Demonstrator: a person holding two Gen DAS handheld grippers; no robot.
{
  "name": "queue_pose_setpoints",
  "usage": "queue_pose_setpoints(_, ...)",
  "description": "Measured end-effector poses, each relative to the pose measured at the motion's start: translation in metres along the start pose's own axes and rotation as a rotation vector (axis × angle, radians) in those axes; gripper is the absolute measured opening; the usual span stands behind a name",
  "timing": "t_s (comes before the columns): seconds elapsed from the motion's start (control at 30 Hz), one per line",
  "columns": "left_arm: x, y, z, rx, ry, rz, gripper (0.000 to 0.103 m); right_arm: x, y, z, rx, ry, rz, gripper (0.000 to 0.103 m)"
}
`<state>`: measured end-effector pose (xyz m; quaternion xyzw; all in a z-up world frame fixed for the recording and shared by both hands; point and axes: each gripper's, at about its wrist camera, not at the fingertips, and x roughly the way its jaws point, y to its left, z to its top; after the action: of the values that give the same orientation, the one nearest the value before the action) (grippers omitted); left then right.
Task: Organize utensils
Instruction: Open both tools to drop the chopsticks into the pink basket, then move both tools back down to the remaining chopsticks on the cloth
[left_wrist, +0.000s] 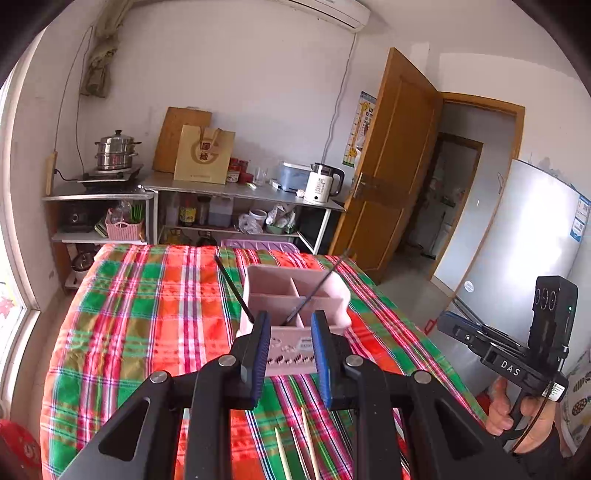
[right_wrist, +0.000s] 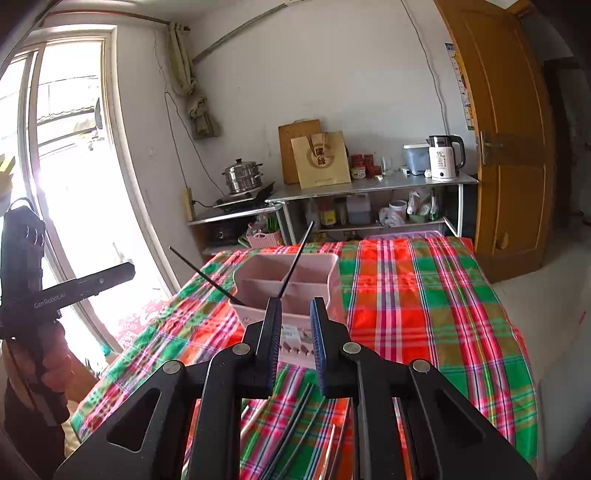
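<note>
Black chopsticks (left_wrist: 314, 291) (left_wrist: 234, 286) upright in pink caddy (left_wrist: 295, 295), tips leaning apart

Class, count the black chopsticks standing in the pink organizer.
2. One black chopstick leans out over the left side of the pink organizer; the other black chopstick rises from a near middle compartment. Others may lie hidden inside.

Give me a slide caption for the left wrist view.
Open left tongs face a pink utensil caddy holding two black chopsticks on a plaid tablecloth.
</note>
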<state>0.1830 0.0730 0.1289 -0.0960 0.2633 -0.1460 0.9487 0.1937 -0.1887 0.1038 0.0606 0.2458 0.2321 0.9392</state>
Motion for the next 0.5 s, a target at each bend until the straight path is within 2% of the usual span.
queue_pose_setpoints(0.27, 0.021, -0.006, -0.06, -0.028, 0.108, -0.04, 0.022, 0.003, -0.021, -0.052, 0.061, 0.115, -0.018, 0.016)
queue_pose_setpoints(0.5, 0.032, 0.004, -0.088, -0.067, 0.178, -0.039, 0.022, 0.027, -0.02, -0.086, 0.077, 0.225, -0.005, 0.016)
